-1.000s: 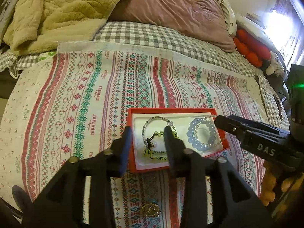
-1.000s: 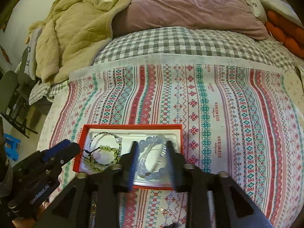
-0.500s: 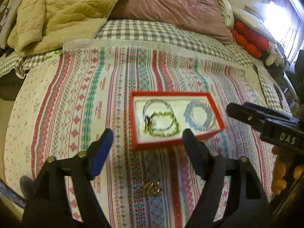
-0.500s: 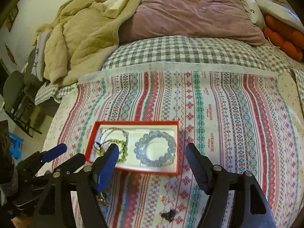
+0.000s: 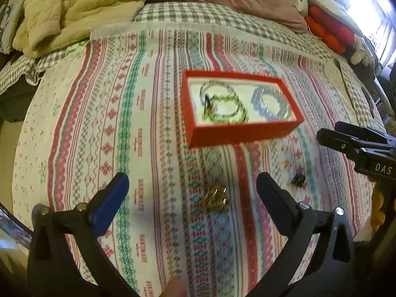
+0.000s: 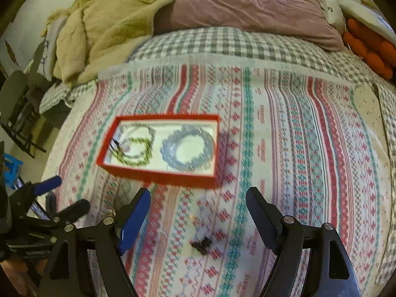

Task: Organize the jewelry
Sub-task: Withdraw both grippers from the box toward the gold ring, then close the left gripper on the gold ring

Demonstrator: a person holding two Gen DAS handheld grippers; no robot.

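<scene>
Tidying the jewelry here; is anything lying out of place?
Yes. A gold piece and a small dark piece lie loose on the patterned cloth, outside the red box where the blue bracelet and green bracelet sit.

Patterned cloth (image 6: 284, 163): carries a red box (image 6: 158, 175) at its middle, toward the left edge. Right half, from box to right edge: open. Near edge: gold ring cluster (image 5: 217, 196), dark small piece (image 6: 201, 245) and a tiny clear piece (image 6: 196, 219), apart, with open cloth between them and the box. Far edge: tan blanket (image 6: 104, 24) and mauve pillow (image 6: 247, 7) rise behind, blocking passage.
</scene>
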